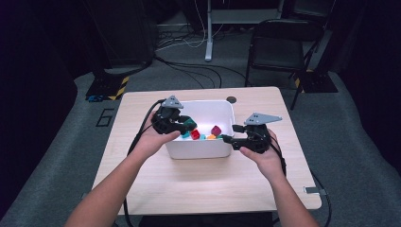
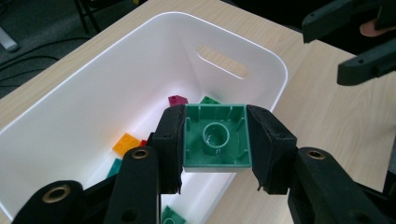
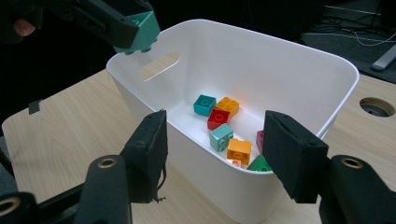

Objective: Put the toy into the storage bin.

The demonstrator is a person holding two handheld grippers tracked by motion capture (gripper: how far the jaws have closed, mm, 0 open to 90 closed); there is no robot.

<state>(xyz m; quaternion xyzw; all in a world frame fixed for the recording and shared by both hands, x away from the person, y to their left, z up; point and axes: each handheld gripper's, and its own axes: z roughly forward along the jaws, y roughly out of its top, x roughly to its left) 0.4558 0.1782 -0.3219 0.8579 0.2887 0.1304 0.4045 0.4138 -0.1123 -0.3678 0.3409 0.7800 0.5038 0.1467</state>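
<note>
Left gripper (image 2: 215, 140) — jaws pinched on a green brick (image 2: 216, 137), one pad on each side wall. In the left gripper view the brick's hollow underside faces the camera, round tube in the middle. The brick is held in the air above the white bin (image 2: 140, 70), over its left end as the high view has it; it touches nothing but the pads. In the right gripper view the same brick (image 3: 140, 32) hangs above the rim by the handle slot, studs pointing down.

Right gripper (image 3: 212, 154) — jaws spread, nothing between the pads. They stand either side of the bin's near rim (image 3: 299, 51) without touching it, as far as can be told. In the high view this gripper (image 1: 227, 139) sits at the bin's right end, jaws pointing at the wall.

Bin stands on the table (image 1: 198, 184), towards the far edge and about midway between the left and right edges. A round hole (image 1: 231, 100) in the tabletop lies just beyond the bin's far right corner.

Loose bricks on the bin floor, gathered near the right end: teal (image 3: 204, 104), orange (image 3: 227, 106), red (image 3: 218, 118), pale green (image 3: 221, 136), a second orange (image 3: 239, 150), a magenta one (image 2: 177, 100) against the wall. Some touch; none stacked that I can make out.

Both hands grip the tools from the near edge of the table.
</note>
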